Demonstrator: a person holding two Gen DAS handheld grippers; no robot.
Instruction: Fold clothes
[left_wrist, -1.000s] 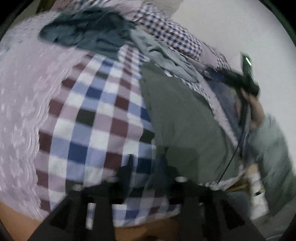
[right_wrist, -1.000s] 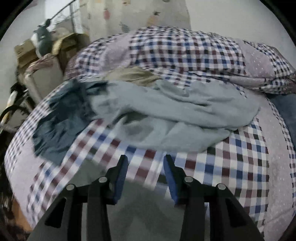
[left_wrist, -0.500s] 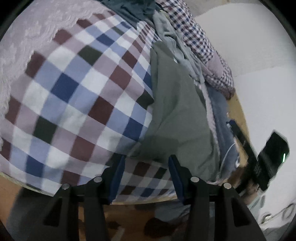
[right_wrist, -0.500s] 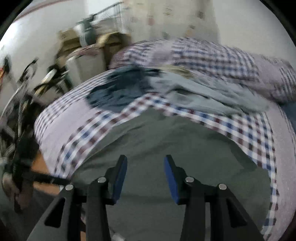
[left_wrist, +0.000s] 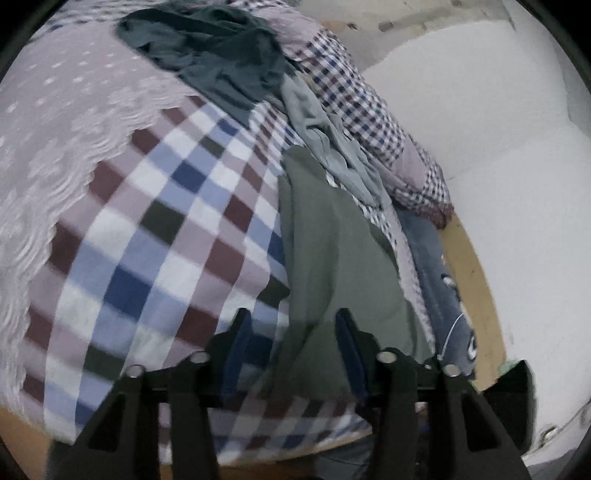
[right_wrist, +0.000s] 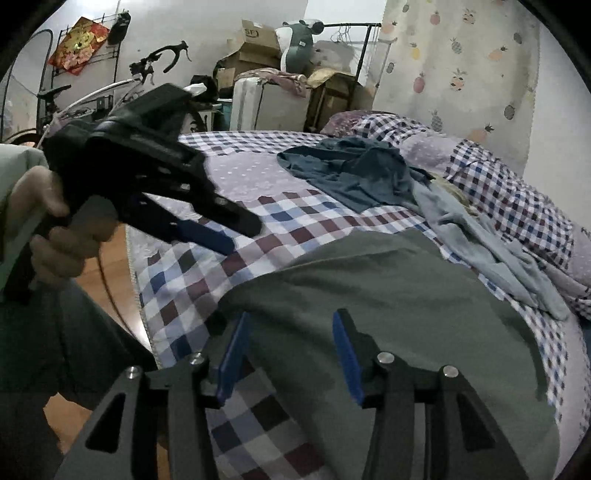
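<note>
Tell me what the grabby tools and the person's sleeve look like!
Each tool is black plastic with two fingers lined with blue pads and silver screws. The left tool has a pistol-style handle with a thin cable hanging down. The sleeve is pale green.

The right hand-held gripper (right_wrist: 291, 354) has swung away from the light blue garment (right_wrist: 491, 251) at the far end of the bed (right_wrist: 177, 280) to the near edge of the grey-green garment (right_wrist: 388, 288), jaws opening. The left hand-held gripper (left_wrist: 293, 347) now hangs over that garment's edge, jaws closing.
</note>
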